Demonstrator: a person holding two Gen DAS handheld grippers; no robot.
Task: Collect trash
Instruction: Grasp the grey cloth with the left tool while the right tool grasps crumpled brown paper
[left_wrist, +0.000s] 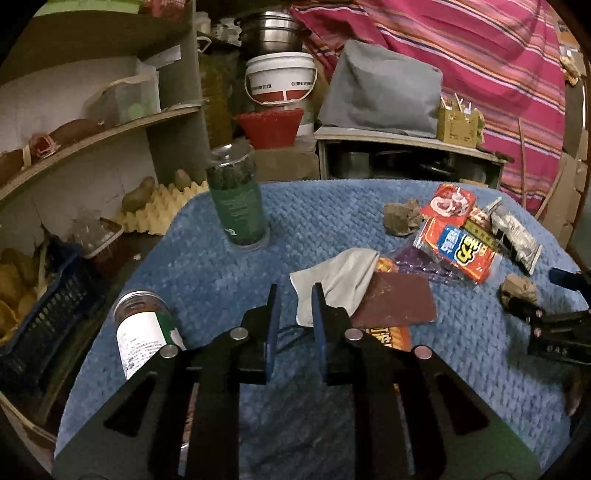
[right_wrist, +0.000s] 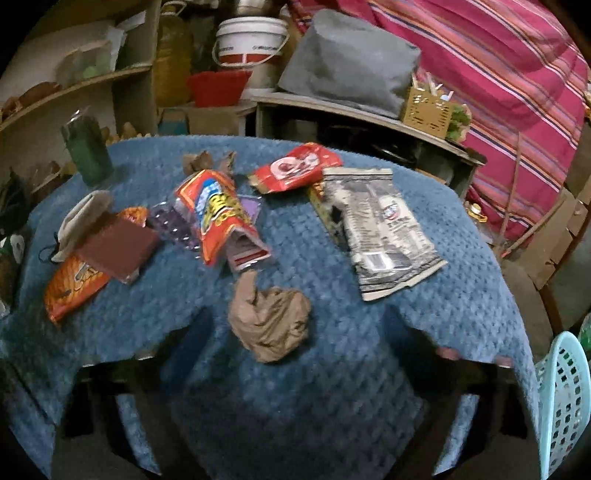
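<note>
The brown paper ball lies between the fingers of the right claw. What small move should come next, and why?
Probably close the right claw on the paper ball. Its jaws stand open on either side of the ball, which lies alone on the blue cloth, apart from the grey wrapper. The view is blurred, so a slight lowering may be needed first.

Right wrist view is motion-blurred: right gripper (right_wrist: 291, 354) fingers are dark smears, jaw gap unreadable. Aqua basket (right_wrist: 563, 402) cut off by the frame at 4 o'clock. Orange snack bag (left_wrist: 391, 334) mostly hidden under the brown packet (left_wrist: 400, 299). Print on the silver pouch (right_wrist: 384, 232) too blurred to read.
</note>
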